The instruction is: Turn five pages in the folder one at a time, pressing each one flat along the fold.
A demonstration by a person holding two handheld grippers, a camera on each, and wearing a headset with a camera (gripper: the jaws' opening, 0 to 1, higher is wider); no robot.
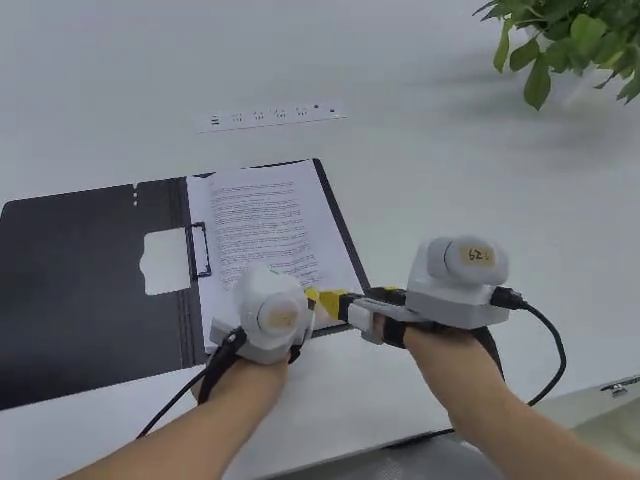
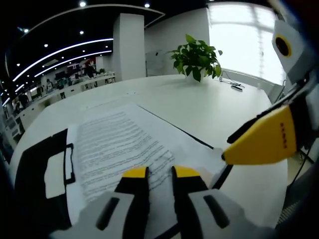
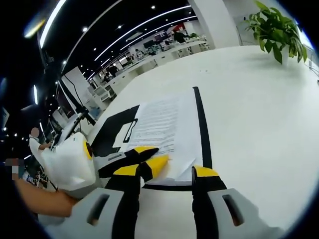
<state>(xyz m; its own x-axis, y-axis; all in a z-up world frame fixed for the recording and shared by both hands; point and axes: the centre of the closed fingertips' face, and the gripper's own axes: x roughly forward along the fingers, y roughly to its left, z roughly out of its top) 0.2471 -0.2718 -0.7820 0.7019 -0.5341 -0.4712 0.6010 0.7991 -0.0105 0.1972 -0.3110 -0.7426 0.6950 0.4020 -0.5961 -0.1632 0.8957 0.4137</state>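
**Head view:** The folder (image 1: 90, 300) is laid open on the white table (image 1: 450, 150). Its black cover is at left of frame and the printed top page (image 1: 265, 220) at centre. Both tools are set at the page's lower edge. The left gripper (image 1: 272, 315) is at bottom centre. The right gripper (image 1: 335, 302) is angled in from the right, with a yellow tip by the lower right corner. Jaw state can't be read here. The plant (image 1: 570, 40) at top right and the power strip (image 1: 270, 115) near the top are well apart from the work.

**Left gripper view:** The left gripper (image 2: 160, 173) jaws are seen a narrow gap apart, with nothing between them and printed sheet below. Whether the sheet is touched can't be told. A yellow jaw of the right gripper is seen at right of frame, its tip at the page corner (image 2: 219, 155).

**Right gripper view:** The right gripper (image 3: 174, 172) jaws are spread, with the page corner (image 3: 183, 163) raised slightly between them and not yet clamped. The left gripper (image 3: 134, 152) is seen at left of frame, just beside.

**Judgement:** A corner pick for a page turn is being set up. The cover at left of frame is bare, so most of the five turns are judged to lie ahead.

**Risks:**
- Two sheets could be caught at once if the jaws are closed too deep on the corner, and the one-at-a-time count would be lost.
- The sheet could be creased or torn if it is lifted while the lower edge is pinned by the left gripper.
- The folder could be dragged on the smooth table, since the cover isn't held down by anything.
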